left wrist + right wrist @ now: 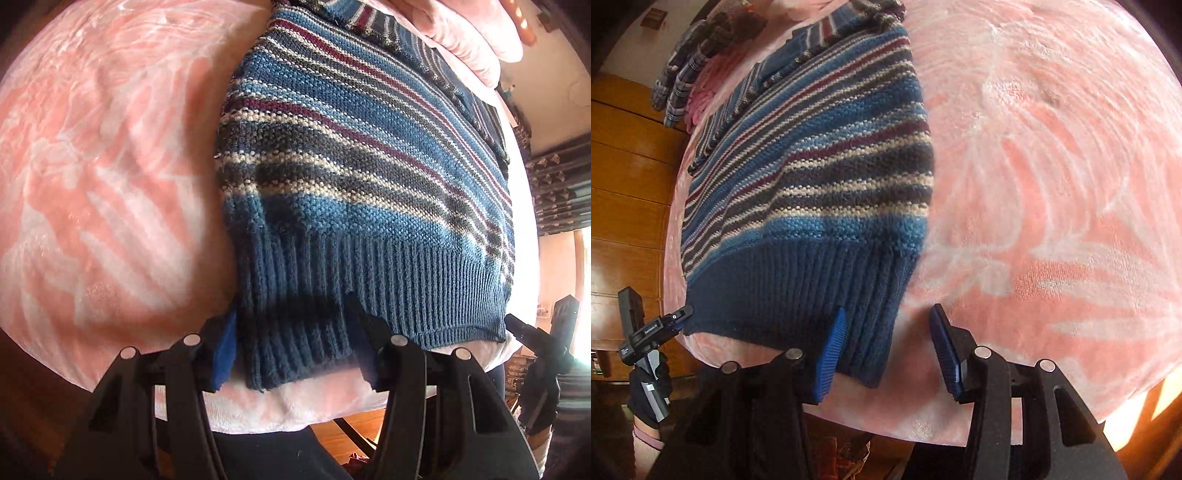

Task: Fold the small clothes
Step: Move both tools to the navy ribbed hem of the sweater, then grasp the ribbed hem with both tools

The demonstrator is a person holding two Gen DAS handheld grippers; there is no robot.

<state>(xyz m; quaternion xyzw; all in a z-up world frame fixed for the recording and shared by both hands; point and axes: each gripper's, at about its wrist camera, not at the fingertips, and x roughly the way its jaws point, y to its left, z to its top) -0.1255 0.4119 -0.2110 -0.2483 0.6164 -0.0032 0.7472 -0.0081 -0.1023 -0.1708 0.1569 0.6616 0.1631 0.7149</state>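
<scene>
A knitted sweater (362, 155) with blue, grey, cream and maroon stripes lies flat on a pink patterned blanket (92, 166). Its dark blue ribbed hem (388, 288) faces me. My left gripper (295, 354) is open, and its fingers straddle the hem's left corner, with the rib lying between the blue pads (225, 354). In the right wrist view the sweater (812, 166) lies at centre left. There my right gripper (888, 350) is open around the hem's right corner (871, 332). Each gripper also shows at the edge of the other's view: the right gripper (524, 332) and the left gripper (676, 319).
A pink pillow (472, 37) lies beyond the sweater's collar. Plaid clothes (683, 81) are piled at the bed's far left, beside wooden cabinet panels (624, 166). A patterned curtain (557, 192) hangs at the right. The blanket's near edge (277, 410) drops to a wooden floor (354, 424).
</scene>
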